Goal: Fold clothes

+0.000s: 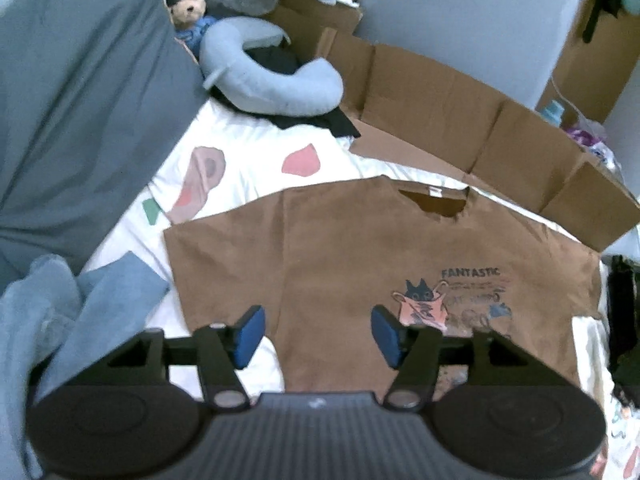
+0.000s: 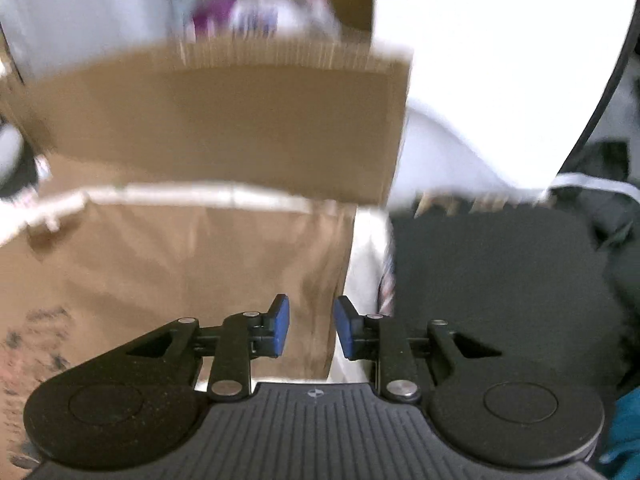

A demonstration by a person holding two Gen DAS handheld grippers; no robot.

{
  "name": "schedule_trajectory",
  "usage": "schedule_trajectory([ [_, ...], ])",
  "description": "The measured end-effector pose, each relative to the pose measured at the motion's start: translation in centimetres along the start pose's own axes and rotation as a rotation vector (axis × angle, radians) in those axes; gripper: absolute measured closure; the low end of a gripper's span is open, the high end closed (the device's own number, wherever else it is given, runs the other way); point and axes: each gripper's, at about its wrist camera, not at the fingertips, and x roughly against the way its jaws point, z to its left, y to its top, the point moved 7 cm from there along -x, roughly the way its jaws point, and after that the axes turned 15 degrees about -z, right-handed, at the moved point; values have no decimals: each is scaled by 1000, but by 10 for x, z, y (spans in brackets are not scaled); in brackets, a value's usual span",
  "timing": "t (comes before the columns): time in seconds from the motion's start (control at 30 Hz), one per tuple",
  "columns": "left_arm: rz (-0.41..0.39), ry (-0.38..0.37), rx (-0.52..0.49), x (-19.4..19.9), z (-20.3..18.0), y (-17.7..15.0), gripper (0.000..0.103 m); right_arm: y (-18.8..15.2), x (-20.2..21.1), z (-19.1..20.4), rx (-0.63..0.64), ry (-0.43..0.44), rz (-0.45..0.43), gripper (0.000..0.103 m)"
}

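A brown T-shirt (image 1: 360, 256) with a cat print and the word FANTASTIC lies spread flat, print up, on a white bed sheet (image 1: 248, 148). My left gripper (image 1: 316, 330) is open and empty, hovering over the shirt's lower left part near its left sleeve. In the right wrist view the same shirt (image 2: 180, 272) fills the left half, blurred. My right gripper (image 2: 311, 328) is open with a narrower gap and empty, above the shirt's right edge.
Flattened cardboard (image 1: 480, 120) lies behind the shirt and shows in the right wrist view (image 2: 224, 120). A grey neck pillow (image 1: 272, 76), a stuffed toy (image 1: 190, 4), a grey cushion (image 1: 80, 112) and blue cloth (image 1: 48, 312) sit left. A dark garment (image 2: 500, 292) lies right.
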Motion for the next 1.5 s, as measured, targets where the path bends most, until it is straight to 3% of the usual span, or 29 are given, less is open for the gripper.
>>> schedule_trajectory([
  [0.37, -16, 12, 74, 82, -1, 10, 34, 116, 136, -35, -19, 53, -164, 71],
  [0.67, -44, 44, 98, 137, 17, 0, 34, 150, 216, -49, 31, 109, -220, 65],
  [0.8, -62, 68, 117, 157, 26, -5, 34, 151, 244, -54, 64, 135, -229, 64],
  [0.9, -74, 85, 128, 173, 31, -8, 28, 145, 262, -57, 85, 163, -238, 63],
  [1.03, -92, 107, 120, 194, 37, -11, 24, 129, 281, -61, 63, 184, -262, 48],
  [1.3, -92, 177, 120, 229, 42, -12, 20, 82, 315, -57, -7, 250, -283, 48],
  [1.5, -98, 170, 191, 226, 45, -18, 19, 51, 336, -41, 3, 265, -284, 45],
])
